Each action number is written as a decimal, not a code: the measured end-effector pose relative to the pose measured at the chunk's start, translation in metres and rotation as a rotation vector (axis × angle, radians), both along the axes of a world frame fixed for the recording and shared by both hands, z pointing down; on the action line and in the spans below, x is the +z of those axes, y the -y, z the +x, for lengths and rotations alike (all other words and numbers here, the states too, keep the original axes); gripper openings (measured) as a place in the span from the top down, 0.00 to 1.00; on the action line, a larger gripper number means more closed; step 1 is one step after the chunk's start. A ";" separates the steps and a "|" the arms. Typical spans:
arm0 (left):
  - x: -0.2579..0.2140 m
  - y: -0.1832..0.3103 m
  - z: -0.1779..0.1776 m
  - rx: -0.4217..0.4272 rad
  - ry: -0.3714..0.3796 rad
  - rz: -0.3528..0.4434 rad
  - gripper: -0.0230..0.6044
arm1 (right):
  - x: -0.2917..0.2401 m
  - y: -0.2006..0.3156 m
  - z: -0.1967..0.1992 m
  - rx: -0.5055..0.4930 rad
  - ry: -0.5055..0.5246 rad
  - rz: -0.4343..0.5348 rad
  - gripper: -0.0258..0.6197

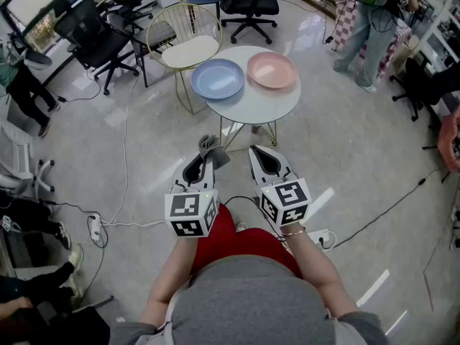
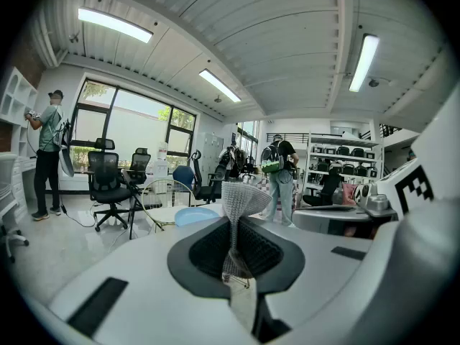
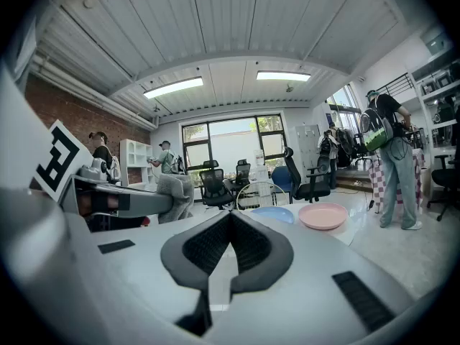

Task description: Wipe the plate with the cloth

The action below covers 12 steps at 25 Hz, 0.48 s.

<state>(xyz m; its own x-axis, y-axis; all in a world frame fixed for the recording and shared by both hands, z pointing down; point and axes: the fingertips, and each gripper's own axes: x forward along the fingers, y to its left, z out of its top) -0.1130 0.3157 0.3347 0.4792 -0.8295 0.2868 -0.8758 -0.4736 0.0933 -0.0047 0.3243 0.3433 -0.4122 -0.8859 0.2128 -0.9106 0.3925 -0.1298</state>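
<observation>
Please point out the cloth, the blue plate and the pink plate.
cloth (image 1: 214, 152), head view, its bunched top
blue plate (image 1: 218, 78), head view, its centre
pink plate (image 1: 272, 70), head view, its centre

A grey knitted cloth (image 1: 213, 150) sat pinched in the left gripper (image 1: 202, 158), fanning out above its tips. The blue plate (image 1: 218, 78) and pink plate (image 1: 272, 70) lay side by side well ahead of it.

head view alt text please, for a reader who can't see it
From above, a person holds two tools: the left tool is shut on a grey cloth, the right tool shut and empty. Ahead stands a round white table bearing a blue plate and a pink plate.
</observation>
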 end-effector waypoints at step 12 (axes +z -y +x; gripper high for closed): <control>0.003 0.001 0.016 -0.014 0.006 -0.005 0.91 | 0.009 -0.003 0.020 -0.007 0.041 -0.021 0.91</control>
<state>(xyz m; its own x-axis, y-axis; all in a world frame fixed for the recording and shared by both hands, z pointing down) -0.0968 0.3150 0.3382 0.4661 -0.8347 0.2933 -0.8827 -0.4611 0.0906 0.0149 0.3278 0.3524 -0.4268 -0.8786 0.2144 -0.9017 0.3953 -0.1751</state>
